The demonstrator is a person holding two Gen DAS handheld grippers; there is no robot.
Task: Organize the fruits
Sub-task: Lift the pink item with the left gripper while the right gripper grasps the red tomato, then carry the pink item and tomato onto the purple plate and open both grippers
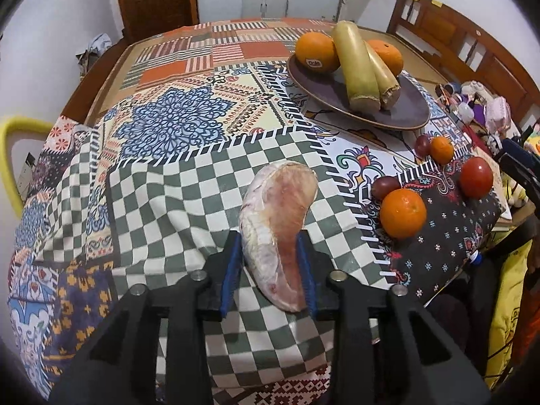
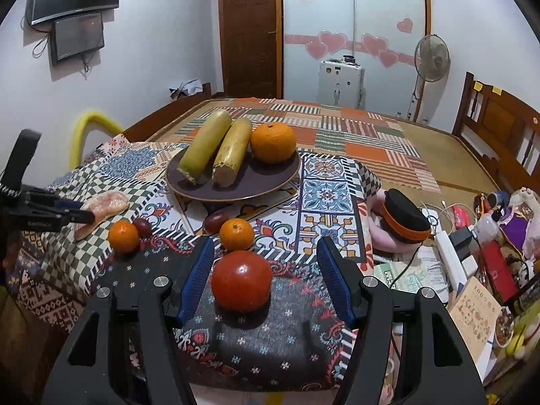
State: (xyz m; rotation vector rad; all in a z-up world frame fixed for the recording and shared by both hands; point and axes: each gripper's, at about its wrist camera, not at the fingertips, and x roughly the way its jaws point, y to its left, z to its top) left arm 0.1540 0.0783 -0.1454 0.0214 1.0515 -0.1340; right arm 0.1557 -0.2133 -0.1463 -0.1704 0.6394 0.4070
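My left gripper (image 1: pixel 270 239) is shut on a pink crescent fruit wedge (image 1: pixel 280 222) that rests on the checked cloth; it also shows in the right wrist view (image 2: pixel 104 204). My right gripper (image 2: pixel 266 246) is open, with a red tomato (image 2: pixel 241 280) between its fingers, not touching them. A brown plate (image 2: pixel 256 182) holds two yellow-green stalks (image 2: pixel 216 145) and an orange (image 2: pixel 273 142); the left wrist view shows a second orange (image 1: pixel 317 52) on it. Two mandarins (image 2: pixel 236 234) (image 2: pixel 123 236) and two dark red fruits (image 2: pixel 216 221) (image 2: pixel 142 226) lie on the cloth.
A black and orange round object (image 2: pixel 405 217) lies right of the cloth. Clutter of a power strip (image 2: pixel 452 256), books and bottles fills the right side. A wooden bed frame (image 2: pixel 499 141) stands on the right, a fan (image 2: pixel 432 59) behind it. A yellow bar (image 2: pixel 87 125) stands at left.
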